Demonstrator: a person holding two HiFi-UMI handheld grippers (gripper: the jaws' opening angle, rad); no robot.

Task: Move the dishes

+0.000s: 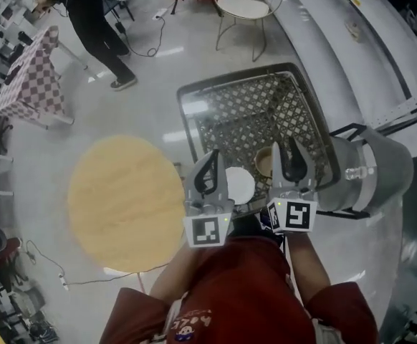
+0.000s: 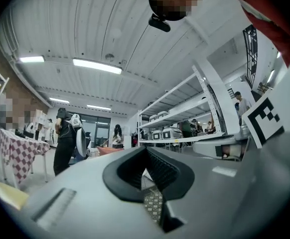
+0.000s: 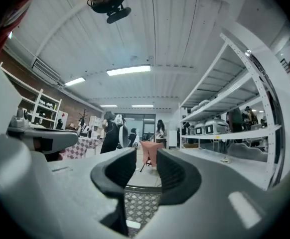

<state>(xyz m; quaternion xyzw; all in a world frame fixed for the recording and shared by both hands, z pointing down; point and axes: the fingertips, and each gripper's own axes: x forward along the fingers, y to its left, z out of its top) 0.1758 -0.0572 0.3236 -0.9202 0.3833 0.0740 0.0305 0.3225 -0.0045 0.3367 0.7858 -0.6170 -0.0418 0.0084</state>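
A wire mesh basket (image 1: 216, 99) stands on the floor in front of me in the head view. Inside it lie a white plate (image 1: 240, 185) and a brownish bowl (image 1: 264, 162). My left gripper (image 1: 212, 165) is raised over the basket's near edge, just left of the plate. Its jaws meet at the tips with nothing between them (image 2: 146, 151). My right gripper (image 1: 292, 153) is held up beside the bowl, jaws a little apart and empty (image 3: 146, 156). Basket mesh (image 3: 140, 203) shows below both grippers.
A round wooden table (image 1: 126, 203) stands left of the basket. A bulky grey object (image 1: 377, 167) sits against the basket's right side. Farther off are a white chair (image 1: 243, 9), a checked tablecloth (image 1: 29, 77), a person in dark clothes (image 1: 97, 27) and white shelving (image 3: 244, 128).
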